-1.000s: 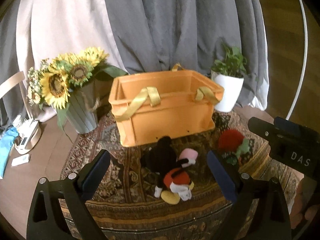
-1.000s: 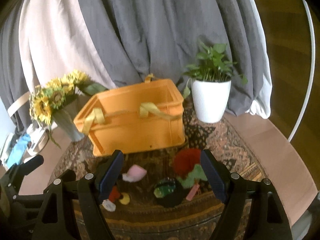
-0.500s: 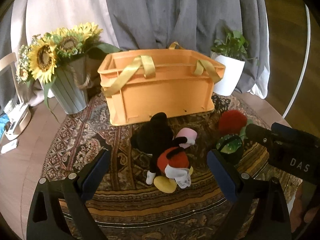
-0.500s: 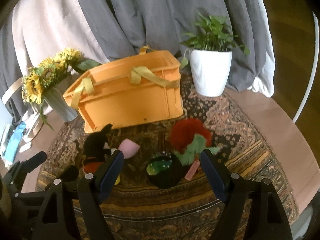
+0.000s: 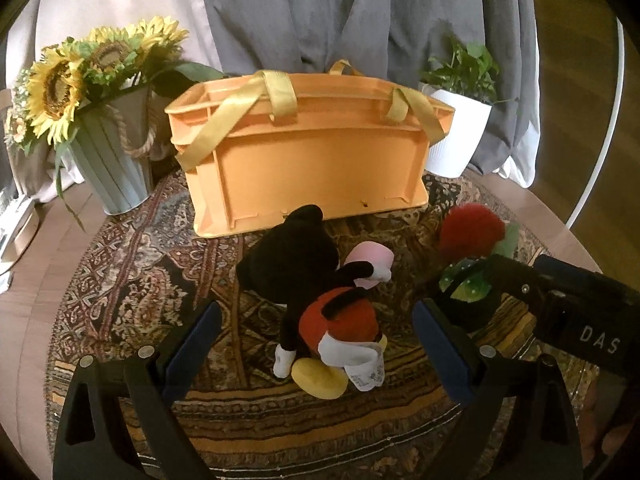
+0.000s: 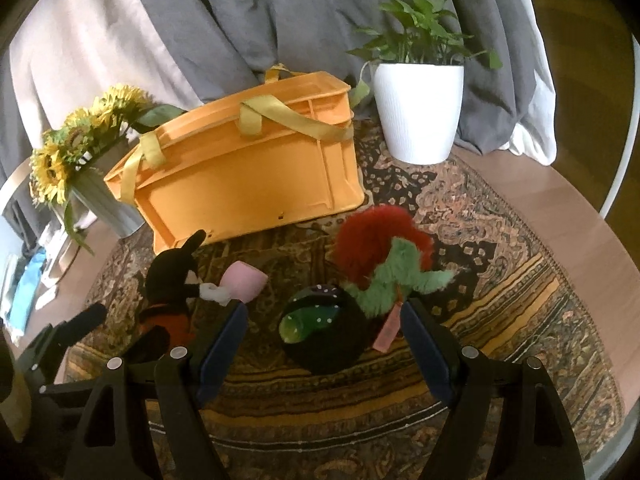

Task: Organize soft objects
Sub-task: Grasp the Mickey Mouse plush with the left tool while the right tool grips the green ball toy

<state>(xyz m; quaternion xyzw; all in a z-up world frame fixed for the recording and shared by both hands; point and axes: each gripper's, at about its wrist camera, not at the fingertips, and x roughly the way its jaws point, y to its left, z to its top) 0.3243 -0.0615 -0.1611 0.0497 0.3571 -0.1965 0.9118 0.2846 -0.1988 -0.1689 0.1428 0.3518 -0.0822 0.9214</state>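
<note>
Looking at mouse plush: I see the mouse plush [image 5: 320, 304] lying on its front in the centre of the left wrist frame, head toward the crate, yellow shoes toward my camera; it lies between the left gripper's fingers but untouched.
Pink piece: a small pink soft piece [image 5: 370, 256] sits touching the mouse's raised white-gloved hand, just right of its head.
Green monster plush: red-haired green plush [image 6: 384, 256] lies centre-right in the right wrist frame, a pink tag [image 6: 387, 330] trailing toward my right finger.
Dark spotted plush: a black and green dotted plush [image 6: 320, 328] rests just below the monster, touching it, centred between my right gripper's fingers.
Left gripper: left gripper [image 5: 316, 344] spread wide, holding nothing, low over the rug.
Right gripper: right gripper [image 6: 322, 342] also wide, holding nothing; its black body shows at the right edge of the left wrist frame.
Crate: orange crate [image 5: 312, 160] with yellow strap handles [image 5: 280, 96] stands upright behind the toys, mid-frame; I cannot see its inside.
Rug: patterned rug [image 5: 132, 264] carries toys and crate, on a round wooden worktop [image 6: 560, 208].
Surroundings: sunflowers [image 5: 60, 88] in a grey pot upper left, white potted plant [image 6: 420, 112] upper right, grey and pale curtains [image 5: 320, 12] behind.
</note>
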